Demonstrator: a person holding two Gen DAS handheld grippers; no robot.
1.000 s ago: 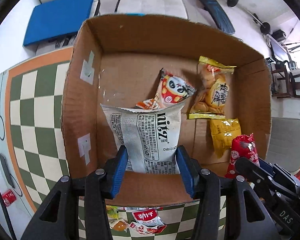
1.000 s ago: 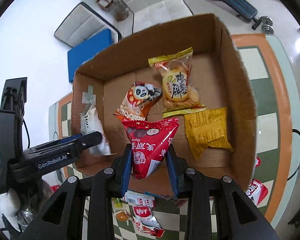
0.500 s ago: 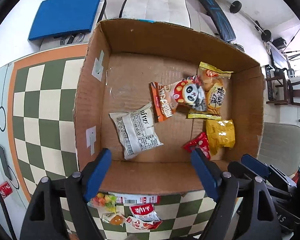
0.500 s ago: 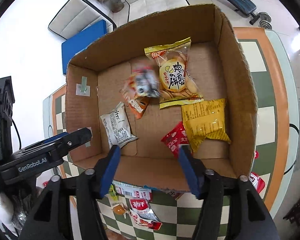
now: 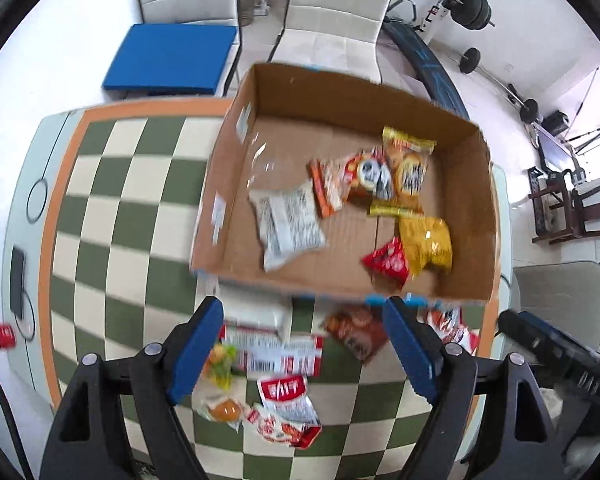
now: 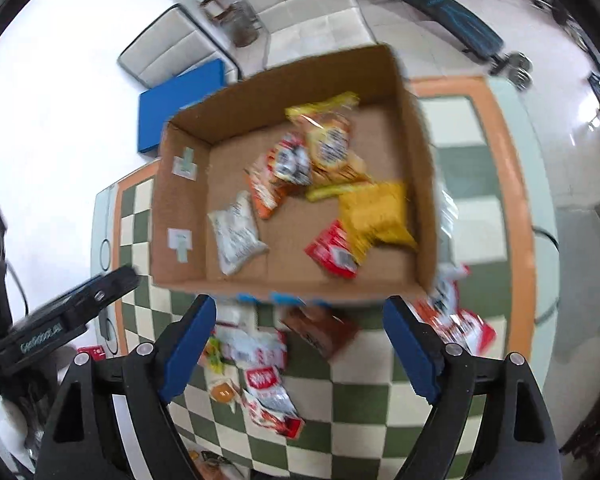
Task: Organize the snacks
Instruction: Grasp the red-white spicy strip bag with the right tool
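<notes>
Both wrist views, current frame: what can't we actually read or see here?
- Print on the white packet and red packet in the cardboard box: motion blur, left wrist view.
- Brown packet: top hidden behind the box's near wall, right wrist view.
- Loose snack pile: partly behind left gripper fingers.
- Right gripper opening, nothing between its jaws.

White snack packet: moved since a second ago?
Yes. The white snack packet left the left gripper and now lies flat on the cardboard box floor, near its left wall.
</notes>
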